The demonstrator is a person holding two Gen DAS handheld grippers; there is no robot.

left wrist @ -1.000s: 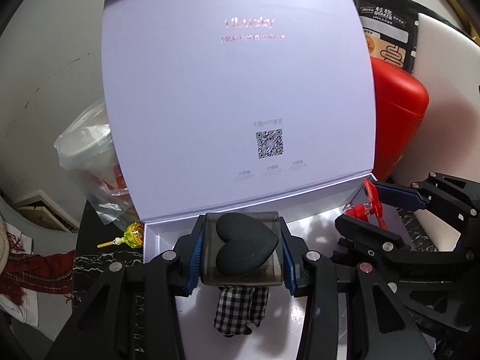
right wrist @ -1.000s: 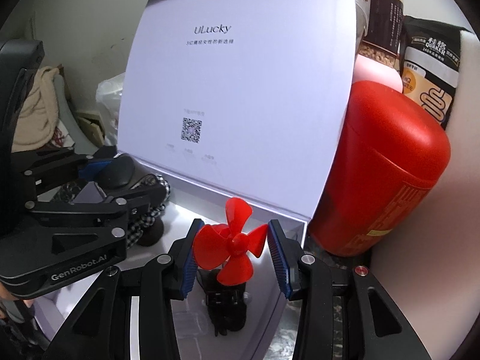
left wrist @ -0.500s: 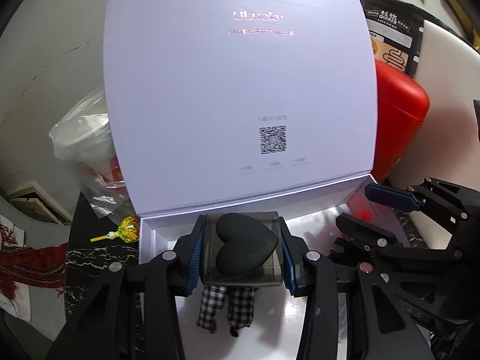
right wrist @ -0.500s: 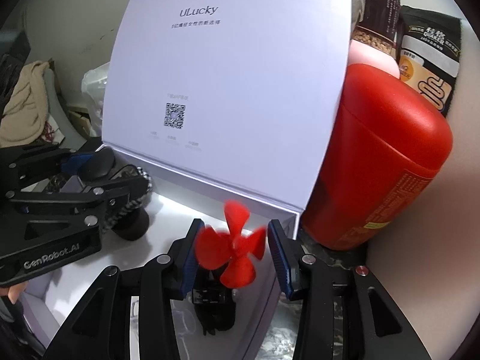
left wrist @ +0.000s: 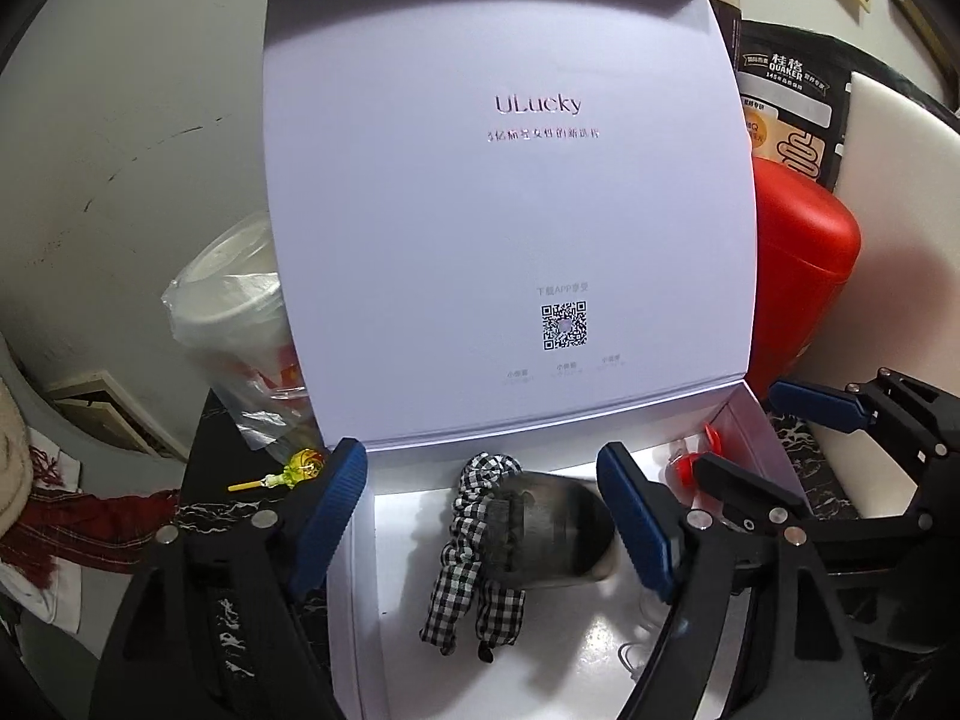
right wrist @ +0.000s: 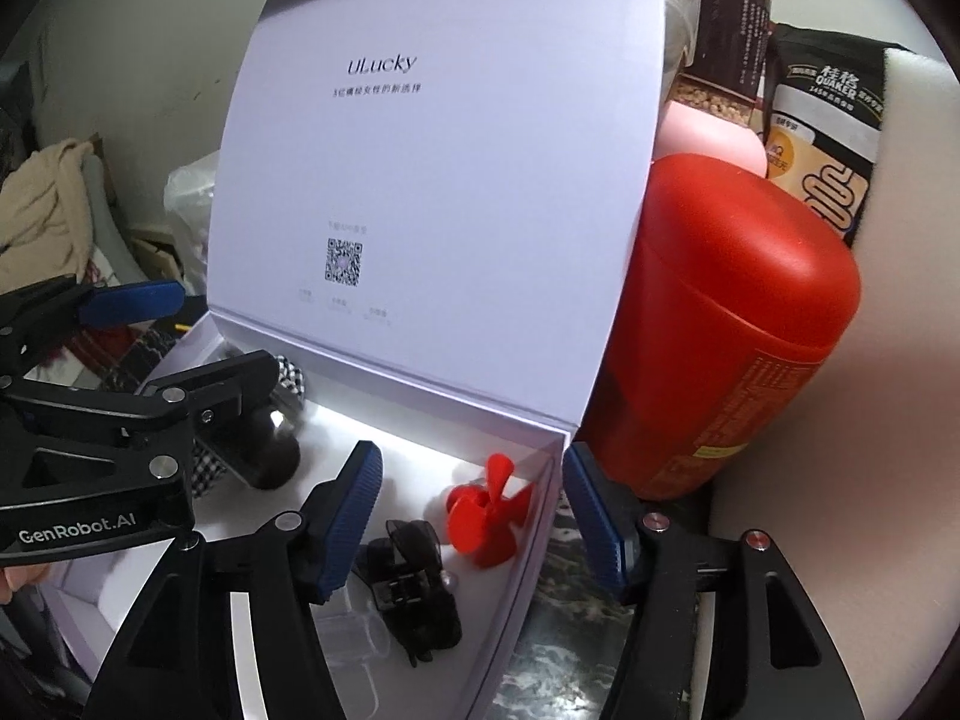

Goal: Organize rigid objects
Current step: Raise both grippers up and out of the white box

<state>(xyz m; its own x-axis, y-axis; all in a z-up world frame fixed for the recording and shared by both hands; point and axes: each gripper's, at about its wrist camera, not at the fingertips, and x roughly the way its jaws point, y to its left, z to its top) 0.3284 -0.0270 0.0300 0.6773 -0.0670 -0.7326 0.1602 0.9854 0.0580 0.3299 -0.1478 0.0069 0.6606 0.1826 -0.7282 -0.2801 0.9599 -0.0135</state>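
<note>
An open white gift box (left wrist: 396, 600) stands with its lid (right wrist: 432, 180) upright. My left gripper (left wrist: 483, 516) hangs over the box and its jaws are opening, with nothing pressed between them. Below it a dark clear case (left wrist: 558, 534) lies blurred on a black-and-white checked cloth band (left wrist: 474, 576). My right gripper (right wrist: 474, 519) is also opening over the box's right end. The red propeller (right wrist: 486, 516) rests loose on the box floor between its pads, beside a black clip (right wrist: 408, 582). Each gripper shows in the other's view: the left gripper (right wrist: 222, 333) and the right gripper (left wrist: 738, 429).
A big red canister (right wrist: 732, 312) stands tight against the box's right side, with a black oat bag (right wrist: 822, 138) and a jar (right wrist: 720, 30) behind it. A bagged cup (left wrist: 240, 324) and a lollipop (left wrist: 300, 465) sit left of the box on the marbled top.
Both pairs of jaws have spread. The heart case has dropped from my left gripper into the box. The red propeller has left my right gripper and lies on the box floor.
</note>
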